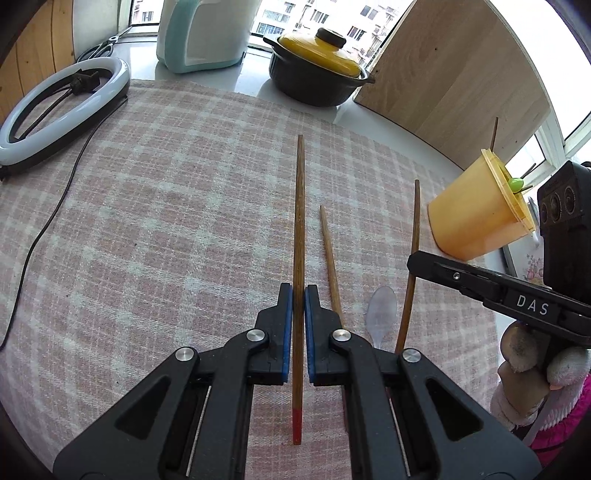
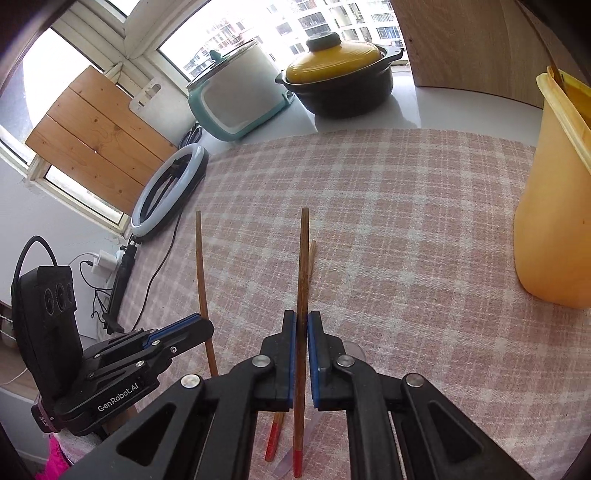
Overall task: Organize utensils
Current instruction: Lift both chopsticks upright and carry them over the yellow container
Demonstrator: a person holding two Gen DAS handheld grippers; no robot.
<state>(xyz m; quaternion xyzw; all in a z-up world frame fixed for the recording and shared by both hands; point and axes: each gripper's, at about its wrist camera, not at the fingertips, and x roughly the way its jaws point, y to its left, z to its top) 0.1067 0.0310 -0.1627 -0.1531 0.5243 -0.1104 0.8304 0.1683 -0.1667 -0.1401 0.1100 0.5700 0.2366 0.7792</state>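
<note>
Left wrist view, left tool [image 1: 298, 295] angled downward, clamped on chopstick [image 1: 299, 221], right tool [image 2: 302, 321] likewise clamping second chopstick [image 2: 303, 258]

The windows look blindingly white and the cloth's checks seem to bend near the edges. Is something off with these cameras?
Left wrist view: daylight blows out the window behind the yellow-lidded pot, and the plaid cloth curves toward the rim, a fisheye effect. Right wrist view: same glare at the window, straight boards bow, corners go dark; the chopstick stays sharp.
</note>
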